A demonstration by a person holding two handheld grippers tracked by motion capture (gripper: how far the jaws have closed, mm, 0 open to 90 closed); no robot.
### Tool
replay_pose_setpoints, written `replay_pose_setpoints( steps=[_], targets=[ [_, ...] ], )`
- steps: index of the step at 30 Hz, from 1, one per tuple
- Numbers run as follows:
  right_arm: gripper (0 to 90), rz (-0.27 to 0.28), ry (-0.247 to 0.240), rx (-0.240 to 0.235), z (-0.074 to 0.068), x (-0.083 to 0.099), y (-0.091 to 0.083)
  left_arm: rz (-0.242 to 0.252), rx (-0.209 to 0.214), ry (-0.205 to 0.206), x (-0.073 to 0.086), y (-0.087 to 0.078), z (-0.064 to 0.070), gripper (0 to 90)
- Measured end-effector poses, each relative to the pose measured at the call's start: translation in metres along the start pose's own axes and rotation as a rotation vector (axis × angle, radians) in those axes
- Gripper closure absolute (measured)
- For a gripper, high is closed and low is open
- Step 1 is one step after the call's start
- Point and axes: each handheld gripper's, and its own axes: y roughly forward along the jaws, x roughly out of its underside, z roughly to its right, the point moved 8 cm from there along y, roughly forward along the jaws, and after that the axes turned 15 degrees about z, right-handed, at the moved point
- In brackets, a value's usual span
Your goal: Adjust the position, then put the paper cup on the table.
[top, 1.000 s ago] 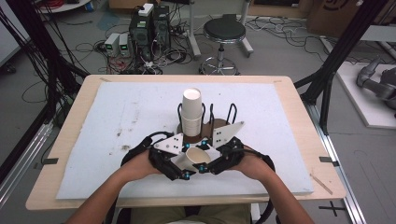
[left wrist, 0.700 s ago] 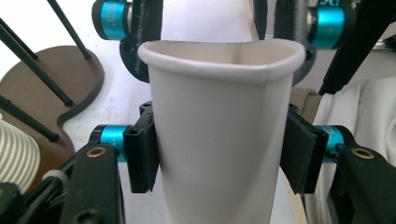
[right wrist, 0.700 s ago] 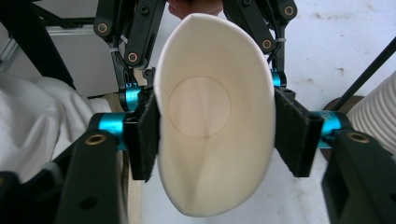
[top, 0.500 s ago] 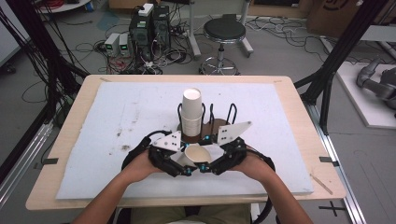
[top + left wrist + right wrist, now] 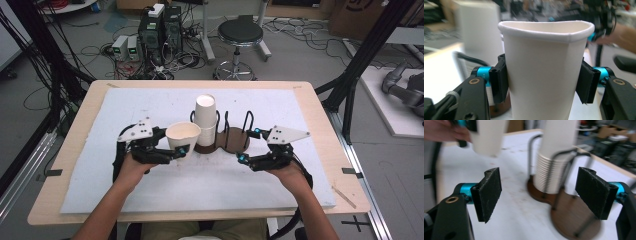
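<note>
Left tool (image 5: 176, 151) clamped on a single white paper cup (image 5: 183, 135); jaws press both sides of the cup wall, seen close in the left gripper view, cup (image 5: 546, 70) upright, mouth up, rim slightly squashed out of round. Cup is held up off the surface (image 5: 90, 165), left of the holder and just beside the stack. Left hand (image 5: 131, 167) wraps the tool body from below; grey plate on top.

Right tool (image 5: 248, 149) has jaws apart, nothing between them. In the right gripper view both black pads (image 5: 489, 192) stand wide, with bare white mat and the holder base between and beyond them. Right hand (image 5: 290, 172) grips it at the right of the holder, tool near the base's right lobe, not touching that I can tell.

Holder (image 5: 235, 137): dark brown two-lobed base with black wire loops, mid-surface. Left lobe carries a stack (image 5: 206, 120) of nested white cups, upright, mouth down by the look of the closed top; the ribbed rims show in the right gripper view (image 5: 550, 173). Right lobe carries no cups.

White mat (image 5: 300, 115) covers most of the wooden surface, with some small dark specks on it. Stool (image 5: 240, 35) and electronics boxes (image 5: 157, 25) on the floor beyond.
</note>
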Motion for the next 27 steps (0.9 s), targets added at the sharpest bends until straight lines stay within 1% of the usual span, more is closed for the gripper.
replay_pose_setpoints(
  steps=[1, 2, 3, 4, 5, 9, 13, 15, 19, 20, 22, 25, 26, 27],
  targets=[
    [21.5, -0.005, -0.007, 0.031, 0.004, 0.002, -0.005, 0.01, -0.011, 0.003, -0.002, -0.002, -0.002, 37.7],
    [21.5, -0.004, -0.009, 0.043, 0.006, 0.003, -0.006, 0.039, -0.03, -0.002, -0.008, -0.007, -0.007, 37.7],
    [21.4, -0.004, -0.01, 0.07, 0.009, 0.005, -0.011, 0.06, -0.043, -0.009, -0.012, -0.011, -0.011, 37.7],
    [21.5, -0.002, -0.008, 0.089, 0.012, 0.007, -0.014, 0.075, -0.057, -0.008, -0.015, -0.014, -0.014, 37.7],
    [21.5, -0.003, 0.005, 0.105, 0.015, 0.01, -0.018, 0.087, -0.071, -0.003, -0.018, -0.018, -0.017, 37.7],
    [21.4, -0.008, 0.005, 0.121, 0.017, 0.011, -0.022, 0.111, -0.107, 0.003, -0.025, -0.028, -0.022, 37.7],
    [21.5, -0.019, -0.016, 0.126, 0.017, 0.01, -0.025, 0.121, -0.117, 0.007, -0.028, -0.028, -0.027, 37.7],
    [21.5, -0.026, -0.023, 0.13, 0.018, 0.01, -0.026, 0.117, -0.119, 0.01, -0.027, -0.028, -0.029, 37.5],
    [21.5, -0.031, -0.019, 0.134, 0.018, 0.012, -0.028, 0.123, -0.131, 0.011, -0.026, -0.03, -0.033, 37.3],
    [21.5, -0.033, -0.021, 0.133, 0.018, 0.012, -0.028, 0.126, -0.138, 0.012, -0.026, -0.031, -0.035, 37.2],
    [21.5, -0.033, -0.016, 0.134, 0.019, 0.011, -0.028, 0.134, -0.152, 0.032, -0.026, -0.034, -0.042, 36.9],
    [21.5, -0.026, -0.017, 0.132, 0.019, 0.01, -0.027, 0.162, -0.166, 0.021, -0.028, -0.038, -0.057, 36.7],
    [21.5, -0.026, -0.016, 0.133, 0.019, 0.009, -0.027, 0.175, -0.172, 0.019, -0.03, -0.039, -0.063, 36.6],
    [21.5, -0.024, -0.018, 0.13, 0.019, 0.009, -0.026, 0.198, -0.182, 0.019, -0.033, -0.041, -0.069, 36.5]
  ],
)
